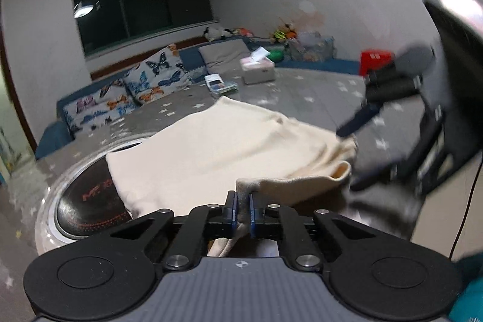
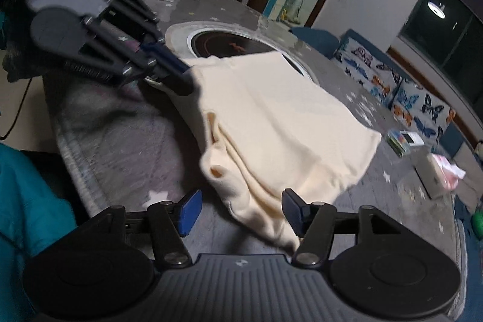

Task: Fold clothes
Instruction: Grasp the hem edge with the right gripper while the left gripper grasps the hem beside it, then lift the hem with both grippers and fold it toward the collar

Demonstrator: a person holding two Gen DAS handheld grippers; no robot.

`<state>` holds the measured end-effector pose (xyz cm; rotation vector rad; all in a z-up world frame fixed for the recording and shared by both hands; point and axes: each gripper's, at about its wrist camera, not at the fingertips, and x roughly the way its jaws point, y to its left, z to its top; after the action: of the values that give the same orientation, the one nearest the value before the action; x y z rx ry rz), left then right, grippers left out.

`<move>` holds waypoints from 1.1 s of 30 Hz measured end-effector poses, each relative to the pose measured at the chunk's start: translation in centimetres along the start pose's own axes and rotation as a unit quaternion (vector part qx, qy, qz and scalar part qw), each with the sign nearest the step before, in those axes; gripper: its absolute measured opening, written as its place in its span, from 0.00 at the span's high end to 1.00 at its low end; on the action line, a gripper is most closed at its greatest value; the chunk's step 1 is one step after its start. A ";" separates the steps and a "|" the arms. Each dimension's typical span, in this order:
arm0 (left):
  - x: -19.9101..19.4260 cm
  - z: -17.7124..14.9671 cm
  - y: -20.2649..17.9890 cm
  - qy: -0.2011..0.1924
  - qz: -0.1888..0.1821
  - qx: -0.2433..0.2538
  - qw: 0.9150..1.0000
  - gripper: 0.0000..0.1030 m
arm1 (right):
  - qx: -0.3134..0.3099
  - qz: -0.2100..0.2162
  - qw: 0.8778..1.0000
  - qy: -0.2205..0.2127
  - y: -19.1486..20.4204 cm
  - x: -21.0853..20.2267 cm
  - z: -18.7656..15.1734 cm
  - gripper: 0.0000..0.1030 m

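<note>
The cream garment (image 2: 280,122) lies partly folded on the counter (image 2: 114,135), which wears a grey cover with white stars. Part of it drapes over a round black hob (image 2: 232,46) with a pale ring, set into the counter.

The left tongs (image 1: 242,208) are closed tight on a bunched edge of the garment, a strip of cloth squeezed between the blue pads (image 1: 231,205) and hanging down behind them. Ahead of these tongs the cloth spreads flat, with a rolled hem (image 1: 338,171) to their right front. In the right wrist view the left tongs (image 2: 181,77) come in from the upper left, their tips at the garment's far corner.

The right tongs (image 2: 241,208) stand wide apart and hold nothing; the garment's near folded corner lies between and just ahead of the two fingers (image 2: 190,208). In the left wrist view the right tongs (image 1: 354,153) are blurred, hovering over the right end of the garment.

Beyond the left tongs lie a tissue box (image 1: 258,70), a small packet (image 1: 220,83) and butterfly-print cushions (image 1: 132,89); a red stool (image 1: 374,59) stands farther right. A dark window (image 1: 142,11) fills the far wall.
</note>
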<state>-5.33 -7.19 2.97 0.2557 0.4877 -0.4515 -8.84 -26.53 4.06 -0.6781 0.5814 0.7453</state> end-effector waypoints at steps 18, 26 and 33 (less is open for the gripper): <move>-1.3 -2.2 1.3 0.014 0.025 0.010 1.000 0.59 | 0.144 0.065 0.987 -0.015 -6.1 2.8 2.2 0.86; -1.2 -3.8 0.4 0.021 0.046 0.076 0.996 0.71 | 0.148 0.052 0.987 -0.023 -6.0 2.7 2.7 0.87; -2.3 -3.7 0.5 0.011 0.037 0.078 0.996 0.90 | 0.150 0.043 0.987 -0.036 -5.1 1.8 1.9 0.91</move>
<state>-8.40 -4.70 1.02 0.4278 0.4633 -0.4152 -3.43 -27.19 5.85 -0.3489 0.6440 0.7395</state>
